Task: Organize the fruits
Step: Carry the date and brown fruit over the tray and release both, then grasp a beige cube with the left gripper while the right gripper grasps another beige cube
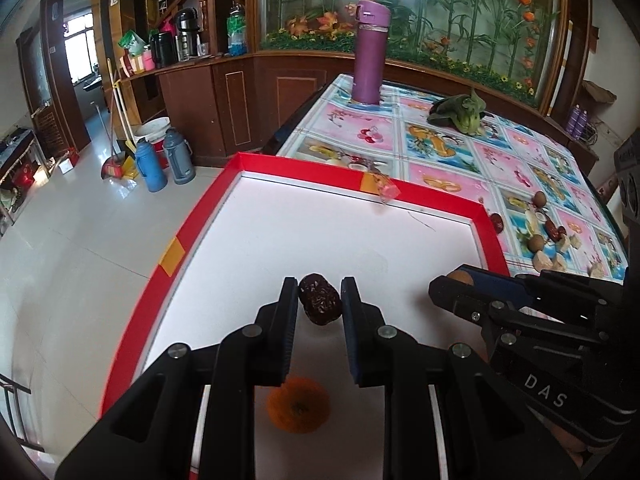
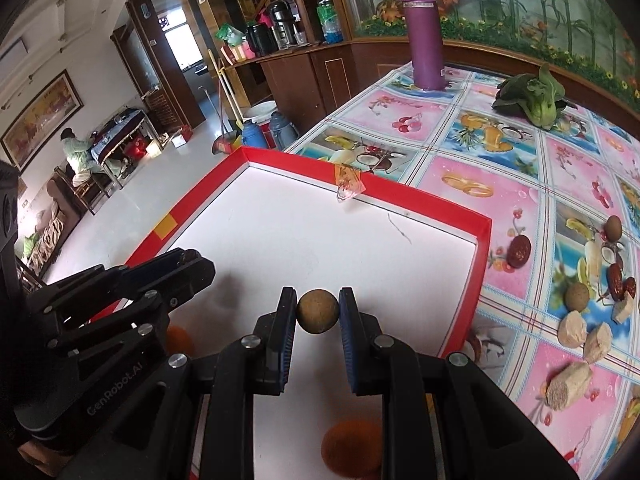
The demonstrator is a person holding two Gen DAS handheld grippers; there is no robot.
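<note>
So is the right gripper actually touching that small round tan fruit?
Touching: the right wrist view shows the right gripper pressing both pads against the round tan fruit.

Dark date (image 1: 319,305) between claw (image 1: 319,294) fingers

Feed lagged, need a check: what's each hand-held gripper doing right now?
Left hand-held gripper: shut on the wrinkled dark red date.
Right hand-held gripper: shut on the round tan-brown fruit.

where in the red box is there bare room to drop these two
Most of the white floor of the red-rimmed box is bare, from its far wall to both grippers. Crowded only near you: oranges beneath the grippers. Left gripper holds a red date, right gripper a longan.
</note>
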